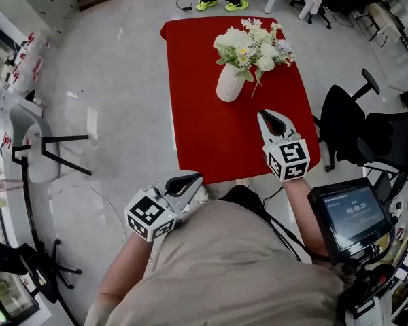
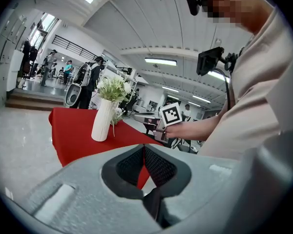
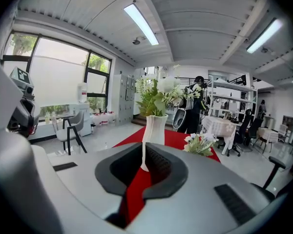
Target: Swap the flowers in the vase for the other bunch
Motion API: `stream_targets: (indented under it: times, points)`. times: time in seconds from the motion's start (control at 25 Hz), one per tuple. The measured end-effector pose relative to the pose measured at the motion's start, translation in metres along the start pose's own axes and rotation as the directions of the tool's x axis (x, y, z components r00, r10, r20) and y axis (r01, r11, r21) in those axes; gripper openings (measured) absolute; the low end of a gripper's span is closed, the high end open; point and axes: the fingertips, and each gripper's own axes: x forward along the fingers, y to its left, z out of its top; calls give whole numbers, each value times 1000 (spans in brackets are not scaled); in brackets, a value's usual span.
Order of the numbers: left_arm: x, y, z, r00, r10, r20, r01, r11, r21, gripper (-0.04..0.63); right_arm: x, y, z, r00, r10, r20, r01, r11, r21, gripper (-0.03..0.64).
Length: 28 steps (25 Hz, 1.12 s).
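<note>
Where the flowers are: soft white and green flowers (image 1: 243,43) stand in a tall white ribbed vase (image 1: 230,83) on the red table (image 1: 211,141); another small white bunch (image 3: 200,144) lies just beside it.
Right gripper (image 1: 268,116): closed, holding nothing, over the table.
Left gripper (image 1: 189,180): closed too, empty, off the table.
Feel: probably light, bendy, easy to squash.
Where to hold: the stems, gently.
Vase: looks hard; might tip.
</note>
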Motion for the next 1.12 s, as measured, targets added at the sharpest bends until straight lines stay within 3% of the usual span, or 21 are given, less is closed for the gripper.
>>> stream_targets:
  times: [0.76,1.12]
  points:
    - [2,6,5,1000,6,10,-6,1000,-11,8,-26,85,4,983,178,-50,-178,984,-7,12]
    - [3,8,6,1000,5,11,-5,1000,-11,8,-30,105,7,974,219,-51,-221,975,-31,12]
